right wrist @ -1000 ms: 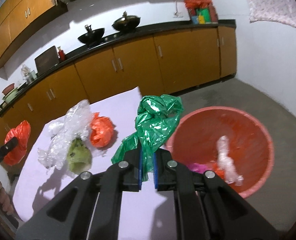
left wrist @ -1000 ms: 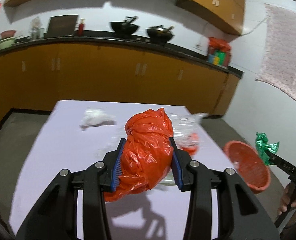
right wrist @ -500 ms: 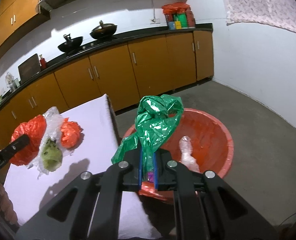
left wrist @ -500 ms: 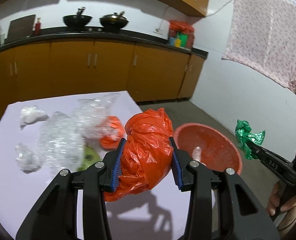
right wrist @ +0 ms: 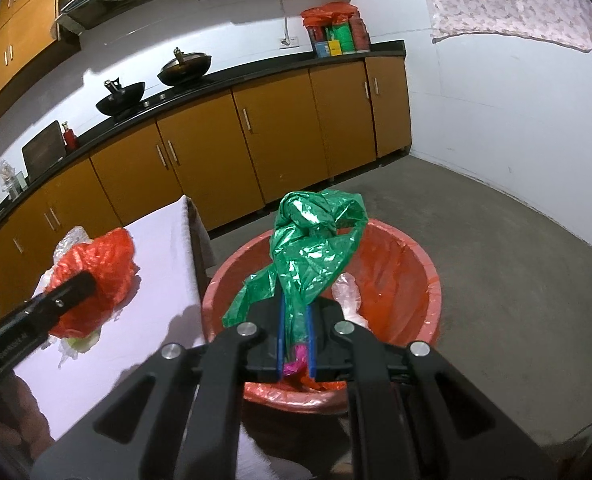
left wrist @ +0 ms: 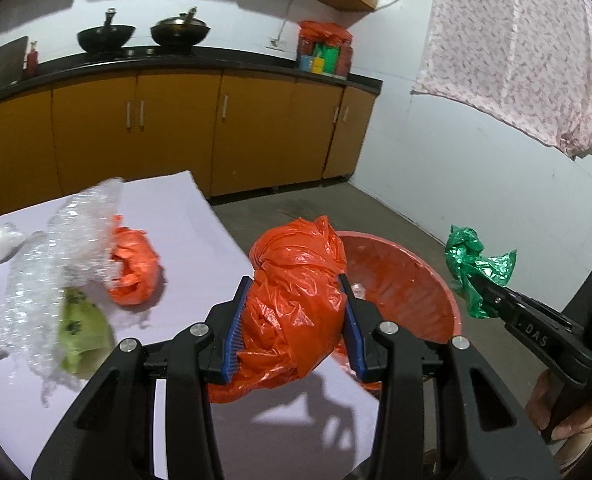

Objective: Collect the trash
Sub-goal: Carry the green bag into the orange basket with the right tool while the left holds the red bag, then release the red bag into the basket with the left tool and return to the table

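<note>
Both crumpled bags (left wrist: 296,292) (right wrist: 315,248) now nearer red basin (right wrist: 415,264).

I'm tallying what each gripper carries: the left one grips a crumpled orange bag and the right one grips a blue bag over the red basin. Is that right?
Not quite: the bag in the right gripper is green, not blue. The right wrist view shows the green bag pinched over the red basin. The left gripper does grip the orange bag.

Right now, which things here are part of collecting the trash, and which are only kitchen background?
Job:
- orange bag in left gripper
- green bag in right gripper
- red basin
- second orange bag, bubble wrap, on the table

Background:
- woks
- cabinets
- hanging cloth
</note>
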Demonstrator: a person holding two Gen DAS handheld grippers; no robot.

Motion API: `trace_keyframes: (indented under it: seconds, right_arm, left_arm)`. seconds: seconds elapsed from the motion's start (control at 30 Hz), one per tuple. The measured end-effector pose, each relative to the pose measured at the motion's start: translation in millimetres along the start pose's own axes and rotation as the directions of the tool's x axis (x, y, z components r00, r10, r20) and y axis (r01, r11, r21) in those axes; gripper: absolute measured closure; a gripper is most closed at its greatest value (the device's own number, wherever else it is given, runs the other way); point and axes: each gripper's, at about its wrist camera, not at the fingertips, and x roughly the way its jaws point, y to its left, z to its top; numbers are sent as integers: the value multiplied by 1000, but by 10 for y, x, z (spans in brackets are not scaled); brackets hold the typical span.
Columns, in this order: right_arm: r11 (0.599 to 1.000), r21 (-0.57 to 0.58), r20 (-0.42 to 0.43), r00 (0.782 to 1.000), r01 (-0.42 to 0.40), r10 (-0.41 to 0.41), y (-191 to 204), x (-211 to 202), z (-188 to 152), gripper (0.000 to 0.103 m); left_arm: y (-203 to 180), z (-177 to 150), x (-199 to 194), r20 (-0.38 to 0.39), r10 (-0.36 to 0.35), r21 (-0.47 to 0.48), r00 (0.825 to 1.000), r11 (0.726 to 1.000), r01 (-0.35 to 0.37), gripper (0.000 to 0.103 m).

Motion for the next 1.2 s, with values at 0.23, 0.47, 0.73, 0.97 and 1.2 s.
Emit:
trace_keyframes:
  seconds: [0.23, 0.47, 0.73, 0.97, 1.2]
  right_arm:
    - [1000, 17, 1, 1000, 7, -7, -109, 112, 29, 93]
    - [999, 36, -3, 1000, 11, -11, -211, 221, 54, 93]
    - [999, 53, -2, 1000, 4, -3, -276, 353, 102, 93]
    - [995, 95, -4, 1000, -15, 16, -375, 435, 107, 76]
    - [994, 111, -27, 1000, 9, -6, -419, 462, 6, 71]
  left_arm:
    - [-177, 8, 235, -27, -26, 20, 999, 999, 27, 61]
    - [-276, 8, 435, -54, -41, 32, 998, 999, 43, 61]
    - [-441, 28, 670, -81, -58, 47, 995, 997, 61, 61]
    - [-485, 20, 816, -99, -65, 42, 993, 997, 69, 41]
    - [-309, -67, 705, -102, -23, 8, 995, 1000, 24, 35]
